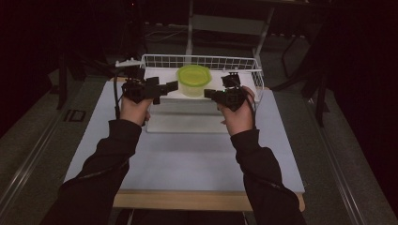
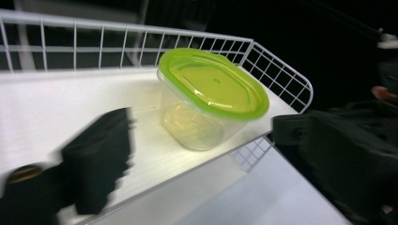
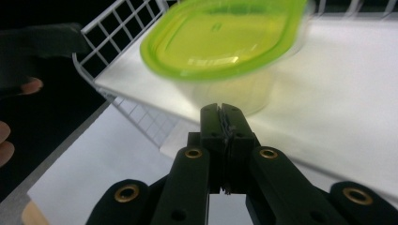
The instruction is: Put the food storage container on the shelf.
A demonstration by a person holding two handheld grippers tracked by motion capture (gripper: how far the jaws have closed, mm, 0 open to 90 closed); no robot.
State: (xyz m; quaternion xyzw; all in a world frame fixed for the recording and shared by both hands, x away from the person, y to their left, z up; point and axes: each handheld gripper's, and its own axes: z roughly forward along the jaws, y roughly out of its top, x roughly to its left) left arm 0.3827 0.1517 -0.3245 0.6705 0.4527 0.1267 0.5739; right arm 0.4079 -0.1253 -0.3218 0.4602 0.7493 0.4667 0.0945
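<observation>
White counter (image 1: 187,159) carries a wire basket (image 1: 244,63) with a white floor. Clear container (image 1: 193,86) stands upright inside, green lid (image 1: 193,76) facing up; its long axis cannot be told. Left hand-held gripper (image 1: 172,86) sits just left of it, jaws spread wide. Right hand-held gripper (image 1: 209,93) sits just right, jaws pressed together, holding nothing.

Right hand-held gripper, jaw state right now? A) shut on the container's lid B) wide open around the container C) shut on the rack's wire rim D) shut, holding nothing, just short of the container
D: in the right gripper view the right hand-held gripper has its jaws pressed together with nothing between them, just short of the green-lidded container.
</observation>
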